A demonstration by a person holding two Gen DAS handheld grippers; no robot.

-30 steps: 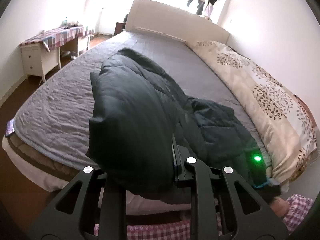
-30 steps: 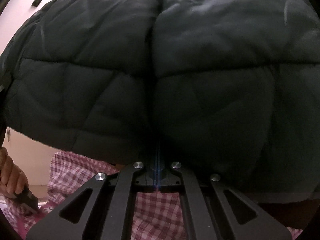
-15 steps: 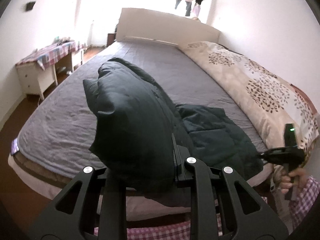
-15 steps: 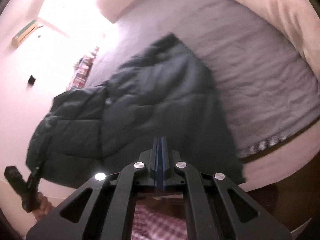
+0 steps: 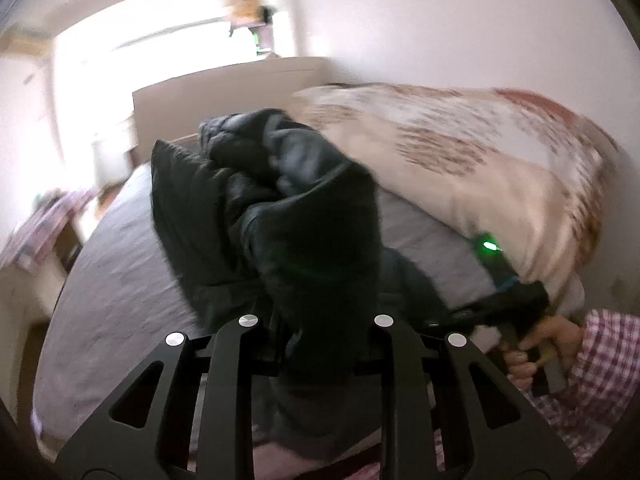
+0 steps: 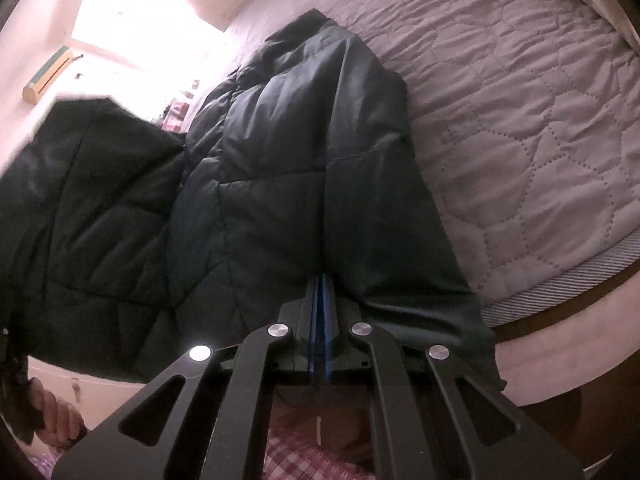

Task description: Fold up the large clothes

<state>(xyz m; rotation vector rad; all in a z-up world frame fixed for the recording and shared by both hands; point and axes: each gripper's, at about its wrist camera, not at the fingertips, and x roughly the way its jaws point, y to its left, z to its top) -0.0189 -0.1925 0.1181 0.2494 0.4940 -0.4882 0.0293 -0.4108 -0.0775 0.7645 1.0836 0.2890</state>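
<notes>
1. Since the earlier frames, the left tongs have been swung with their bundle toward the 2 o'clock side, so the patterned duvet now fills more of the left wrist view; the right tongs have been brought off the jacket's bulk to its near hem.
2. A thick fold of the dark quilted jacket is clamped in the left tongs, narrow but not fully closed, and is held raised above the bed.
3. The right tongs are pressed fully together; whether a thin edge of hem is pinched between them cannot be told.
4. In the right wrist view the jacket is laid on the grey quilted bed with its long axis running from the tongs at 6 o'clock up toward 12 o'clock, its collar end farthest away.
5. The raised part is seen at 9 o'clock of that view, beside the hand holding the left tongs.
6. The coming move is judged to turn on this: the lifted flap lies at 9 o'clock of the flat panel, so it would be carried across toward 3 o'clock, the left tongs being the nearer to it.
</notes>
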